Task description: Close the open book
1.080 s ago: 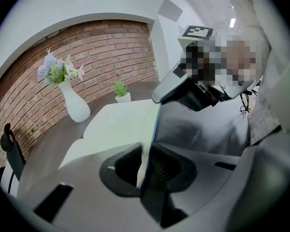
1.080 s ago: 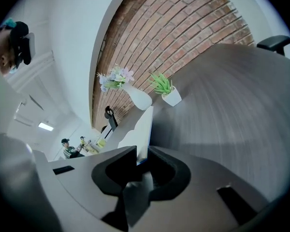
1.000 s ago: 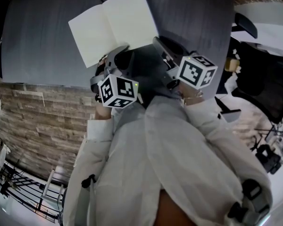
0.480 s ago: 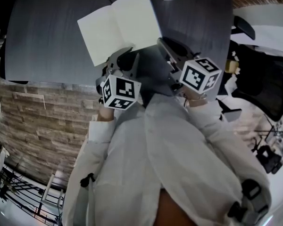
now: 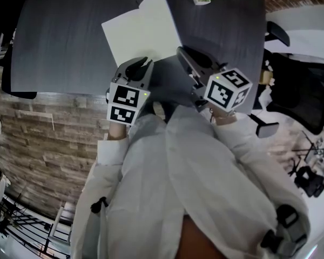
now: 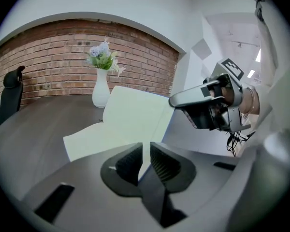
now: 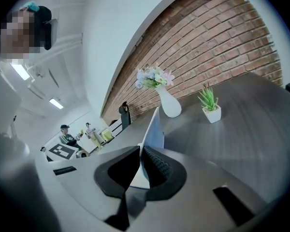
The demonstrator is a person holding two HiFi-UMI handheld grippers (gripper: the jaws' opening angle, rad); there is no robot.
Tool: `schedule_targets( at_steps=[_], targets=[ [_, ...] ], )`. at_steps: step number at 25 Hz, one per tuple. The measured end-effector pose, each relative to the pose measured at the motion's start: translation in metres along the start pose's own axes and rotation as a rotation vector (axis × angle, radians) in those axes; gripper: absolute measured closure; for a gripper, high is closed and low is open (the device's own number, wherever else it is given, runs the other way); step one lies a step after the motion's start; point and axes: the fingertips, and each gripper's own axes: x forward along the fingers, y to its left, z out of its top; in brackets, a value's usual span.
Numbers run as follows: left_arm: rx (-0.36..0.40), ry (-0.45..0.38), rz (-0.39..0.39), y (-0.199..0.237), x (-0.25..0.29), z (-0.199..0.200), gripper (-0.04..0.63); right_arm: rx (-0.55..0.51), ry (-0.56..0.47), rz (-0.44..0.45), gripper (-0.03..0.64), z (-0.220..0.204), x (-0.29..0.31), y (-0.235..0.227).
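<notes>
While it lies part-open, the book [image 5: 141, 34] shows plain pages.

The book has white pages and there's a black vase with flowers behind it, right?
Not quite. The vase is white, not black; the left gripper view shows it. The book does have white pages, and the vase with flowers stands behind it.
</notes>
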Motion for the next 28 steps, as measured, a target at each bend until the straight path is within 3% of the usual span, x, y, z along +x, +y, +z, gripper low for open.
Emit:
schedule_targets(
  at_steps=[7,28],
  targets=[
    [-0.103,-0.022,0.008,0.024,-0.029,-0.016,0.555,-0.047,0.045,0.041,0.591,-0.013,0.025,0.038],
    [-0.285,-0.037,0.073,0.068,-0.072,-0.057,0.568,-0.094,0.198,0.095,0.591,-0.056,0.075,0.083]
  ],
)
